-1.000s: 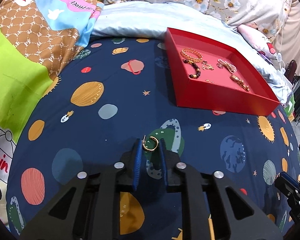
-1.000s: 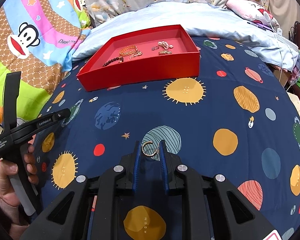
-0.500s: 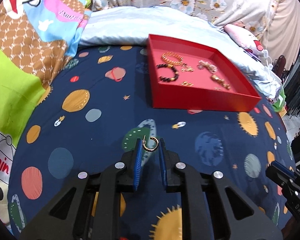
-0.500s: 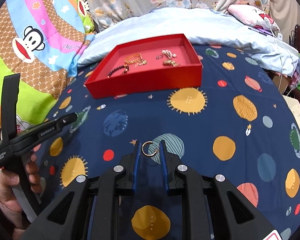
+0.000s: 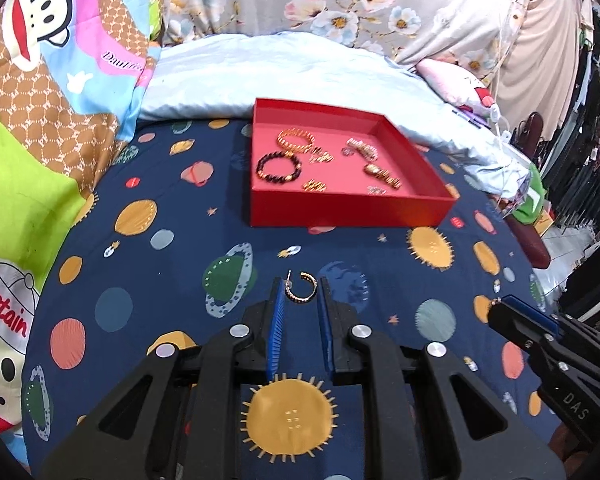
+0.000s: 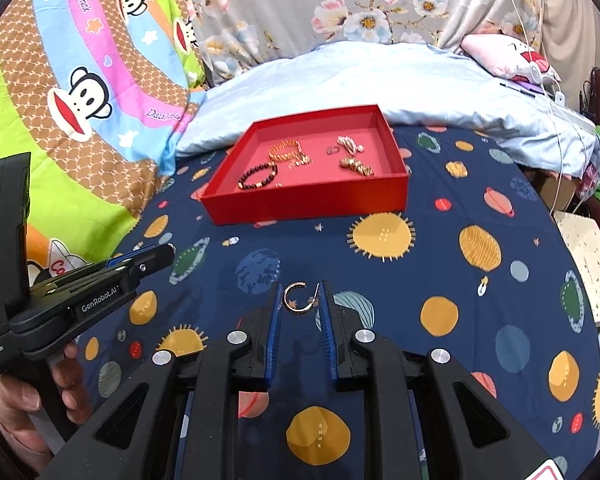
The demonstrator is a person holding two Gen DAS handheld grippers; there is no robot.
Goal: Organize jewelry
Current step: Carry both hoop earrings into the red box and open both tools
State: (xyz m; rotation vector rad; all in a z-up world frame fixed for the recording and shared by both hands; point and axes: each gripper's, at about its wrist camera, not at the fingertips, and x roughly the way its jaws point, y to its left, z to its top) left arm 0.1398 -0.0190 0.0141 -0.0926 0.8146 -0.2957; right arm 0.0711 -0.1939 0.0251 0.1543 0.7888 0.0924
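Gold hoops sit pinched in both fingers: one hoop (image 5: 301, 288) in the left fingers (image 5: 278, 312), one hoop (image 6: 298, 298) in the right fingers (image 6: 325, 312). Both hang over the bed (image 5: 160, 264), near the red tray (image 5: 347, 212). A loose squeeze could drop a tiny hoop onto the busy sheet, where I think it would be hard to find.

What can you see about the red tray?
The red tray is a shallow, square-cornered box with low walls and no lid; it looks like cardboard, with a pinker floor. It sits flat on the space-print blanket, near the pale blue pillow. Inside lie a dark bead bracelet, a gold bracelet and several smaller gold pieces. No gripper touches it.
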